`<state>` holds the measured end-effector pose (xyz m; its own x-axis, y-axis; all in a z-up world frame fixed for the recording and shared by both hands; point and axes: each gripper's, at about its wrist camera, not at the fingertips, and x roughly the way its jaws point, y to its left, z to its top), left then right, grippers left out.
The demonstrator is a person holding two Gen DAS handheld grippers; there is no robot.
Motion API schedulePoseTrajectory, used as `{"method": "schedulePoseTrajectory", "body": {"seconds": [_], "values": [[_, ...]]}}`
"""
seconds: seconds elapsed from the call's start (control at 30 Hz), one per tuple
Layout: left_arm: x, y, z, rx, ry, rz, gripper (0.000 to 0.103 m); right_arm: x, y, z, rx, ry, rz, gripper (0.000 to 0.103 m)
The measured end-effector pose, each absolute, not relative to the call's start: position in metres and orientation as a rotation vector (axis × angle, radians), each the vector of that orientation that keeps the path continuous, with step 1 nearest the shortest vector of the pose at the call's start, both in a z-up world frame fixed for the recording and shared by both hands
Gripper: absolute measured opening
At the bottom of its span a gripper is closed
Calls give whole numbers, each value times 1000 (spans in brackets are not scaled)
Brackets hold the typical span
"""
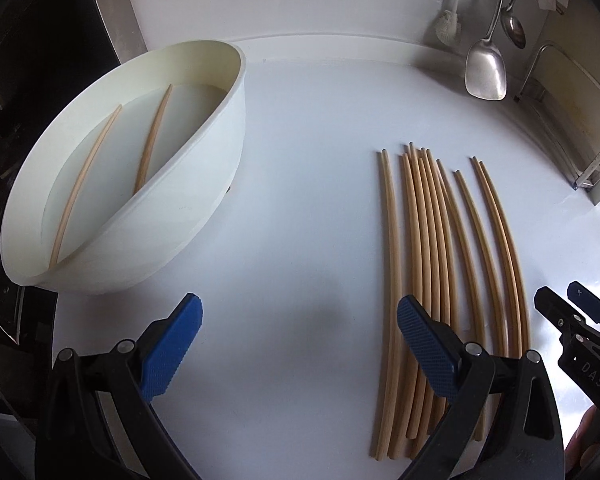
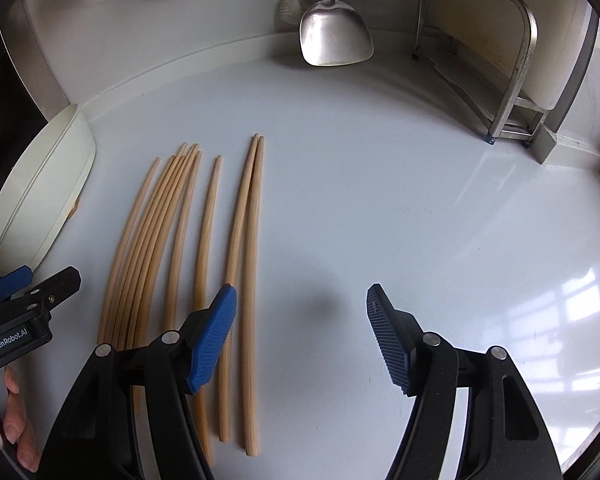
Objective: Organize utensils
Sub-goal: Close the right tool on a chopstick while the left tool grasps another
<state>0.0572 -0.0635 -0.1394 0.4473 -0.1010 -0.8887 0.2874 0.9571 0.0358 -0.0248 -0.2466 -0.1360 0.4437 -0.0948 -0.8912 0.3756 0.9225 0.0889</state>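
Above the chopsticks point(image 2: 204, 248), both tongs point(image 1: 300, 344) point(image 2: 300, 336) wide apart, empty.

Soft daylight, window glare on the white counter point(image 2: 420, 200) at right, sharp focus, fisheye-bent dark corners.

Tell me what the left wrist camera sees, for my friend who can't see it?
Wooden chopsticks lie side by side on a white counter. The open left gripper hangs above, holding nothing. A white basin holding two chopsticks sits at left.
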Motion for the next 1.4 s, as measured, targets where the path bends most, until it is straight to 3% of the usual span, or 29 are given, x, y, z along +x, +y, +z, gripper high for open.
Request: {"method": "schedulePoseTrajectory", "body": {"seconds": [1.4], "values": [[65,-83,-167,224,1094,-242,96,-24,-247,-153,215,1070,-326,65]]}}
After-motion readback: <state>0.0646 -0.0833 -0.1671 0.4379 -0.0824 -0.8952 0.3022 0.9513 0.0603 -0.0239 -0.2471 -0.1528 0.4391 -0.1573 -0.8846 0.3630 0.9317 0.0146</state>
